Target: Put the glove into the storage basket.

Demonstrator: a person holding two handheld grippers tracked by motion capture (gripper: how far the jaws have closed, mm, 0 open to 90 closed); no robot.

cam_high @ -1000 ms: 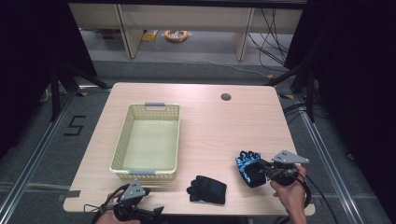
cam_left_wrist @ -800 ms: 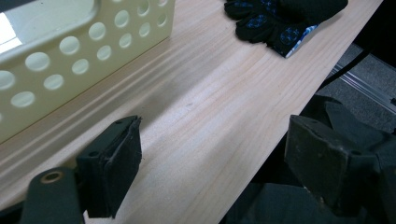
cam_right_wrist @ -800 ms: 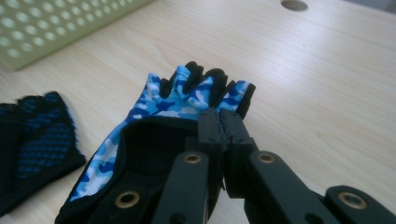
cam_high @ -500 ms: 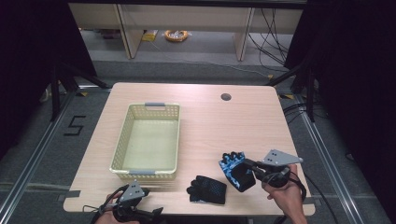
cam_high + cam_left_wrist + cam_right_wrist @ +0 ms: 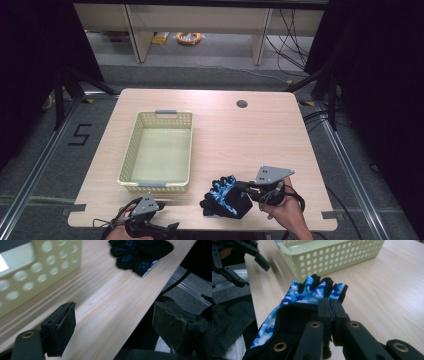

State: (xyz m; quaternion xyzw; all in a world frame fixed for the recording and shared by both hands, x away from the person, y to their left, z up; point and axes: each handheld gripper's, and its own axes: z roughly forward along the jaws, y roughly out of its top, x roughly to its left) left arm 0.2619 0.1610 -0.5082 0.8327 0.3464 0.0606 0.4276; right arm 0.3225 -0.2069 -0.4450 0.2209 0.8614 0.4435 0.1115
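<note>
My right gripper (image 5: 246,190) is shut on a blue camouflage glove (image 5: 223,187) with black trim, pinching its cuff edge. In the right gripper view the glove (image 5: 317,293) hangs from the closed jaws of this gripper (image 5: 329,303), fingers pointing away. It hovers over or rests on a black glove (image 5: 223,208) near the table's front edge; I cannot tell if they touch. My left gripper (image 5: 167,229) stands open at the front left edge with nothing in it (image 5: 112,320). The black dotted glove (image 5: 140,252) lies ahead of its jaws.
A pale yellow perforated basket (image 5: 129,165) stands on the left half of the wooden table (image 5: 240,140) with nothing inside. Its wall (image 5: 37,267) is close beside the left gripper. A round cable hole (image 5: 242,104) sits at the back right.
My right gripper has carried the blue glove leftward, from the right of the black glove to a spot over it. The left gripper has stayed put.
</note>
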